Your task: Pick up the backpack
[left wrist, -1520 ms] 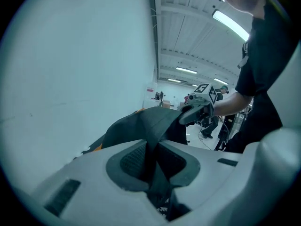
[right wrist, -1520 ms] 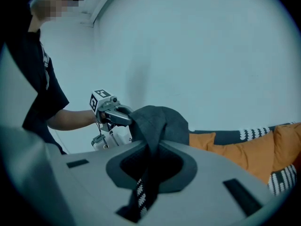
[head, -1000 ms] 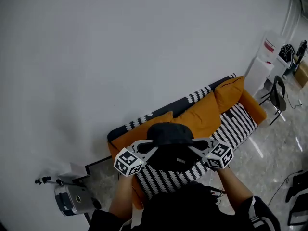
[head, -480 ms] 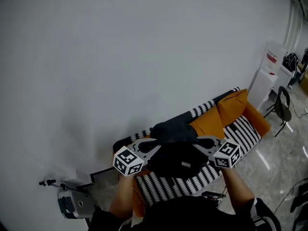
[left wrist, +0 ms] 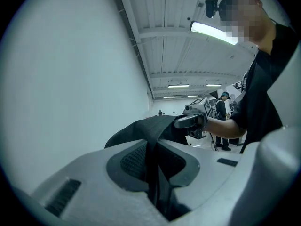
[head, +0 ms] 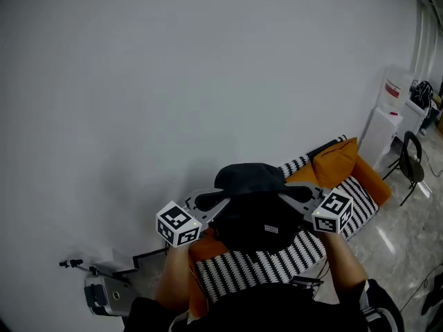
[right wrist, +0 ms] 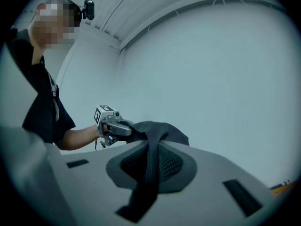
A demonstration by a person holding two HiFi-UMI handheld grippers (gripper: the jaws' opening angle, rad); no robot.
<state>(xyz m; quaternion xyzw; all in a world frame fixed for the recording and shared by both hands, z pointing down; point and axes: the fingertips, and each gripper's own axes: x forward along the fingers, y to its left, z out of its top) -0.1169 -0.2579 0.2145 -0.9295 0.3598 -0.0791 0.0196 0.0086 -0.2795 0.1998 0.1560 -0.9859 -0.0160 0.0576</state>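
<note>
The black backpack (head: pixel 253 213) hangs in the air between my two grippers, above the sofa (head: pixel 325 185). My left gripper (head: pixel 219 200) is shut on a black strap (left wrist: pixel 153 166) at the bag's left side. On the right side my right gripper (head: pixel 288 194) is shut on the other strap (right wrist: pixel 150 166). In the left gripper view the bag's top (left wrist: pixel 136 128) bulges beyond the jaws, and the right gripper (left wrist: pixel 192 121) shows past it. The right gripper view shows the backpack (right wrist: pixel 162 128) with the left gripper (right wrist: pixel 116 127) behind it.
An orange sofa with a black-and-white striped cover stands against the white wall (head: pixel 173 81). A grey machine (head: pixel 104 296) sits on the floor at the lower left. A chair (head: pixel 413 161) and white cabinets (head: pixel 387 116) stand at the far right.
Both grippers have risen together, lifting the backpack off the sofa seat. The bag now hangs higher, in front of the wall and sofa back.
</note>
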